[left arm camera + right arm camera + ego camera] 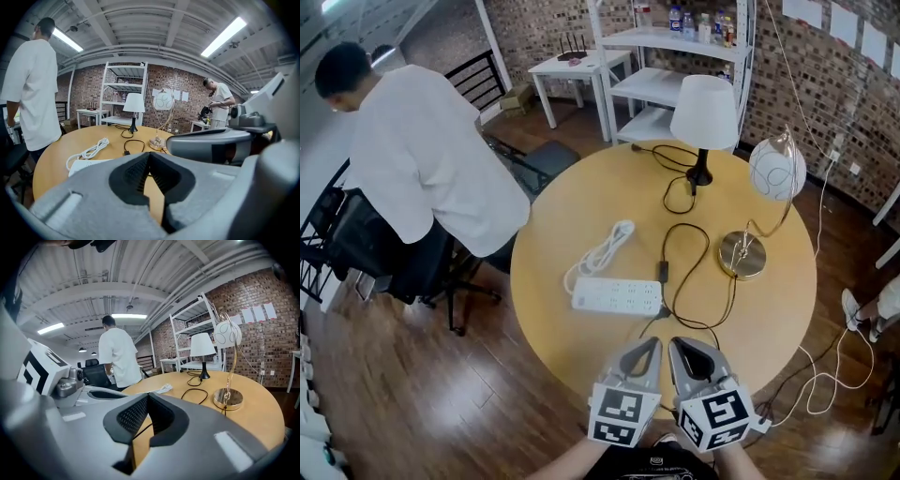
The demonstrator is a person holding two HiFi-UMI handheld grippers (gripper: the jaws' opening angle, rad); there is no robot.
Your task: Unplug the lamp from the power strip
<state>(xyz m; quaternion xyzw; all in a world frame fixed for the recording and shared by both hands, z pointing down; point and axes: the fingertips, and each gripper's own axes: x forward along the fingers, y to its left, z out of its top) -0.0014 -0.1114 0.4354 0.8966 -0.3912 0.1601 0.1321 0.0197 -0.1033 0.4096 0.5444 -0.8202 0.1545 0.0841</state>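
Note:
A white power strip (pixel 617 296) lies on the round wooden table (pixel 572 216), its white cord (pixel 600 253) coiled behind it. A black plug (pixel 661 312) sits at the strip's right end. From it a black cord (pixel 694 281) with an inline switch loops toward the gold lamp (pixel 742 253) with the globe shade. My left gripper (pixel 649 347) and right gripper (pixel 679 345) hover side by side at the table's near edge, just short of the plug. Both are shut and hold nothing. In the left gripper view the strip (pixel 86 165) lies ahead to the left.
A white-shade lamp (pixel 705 112) on a black stem stands at the table's far side, its own cord loose on the top. A person in a white shirt (pixel 422 159) stands by black chairs (pixel 356 244) to the left. White shelves (pixel 675 56) line the brick wall.

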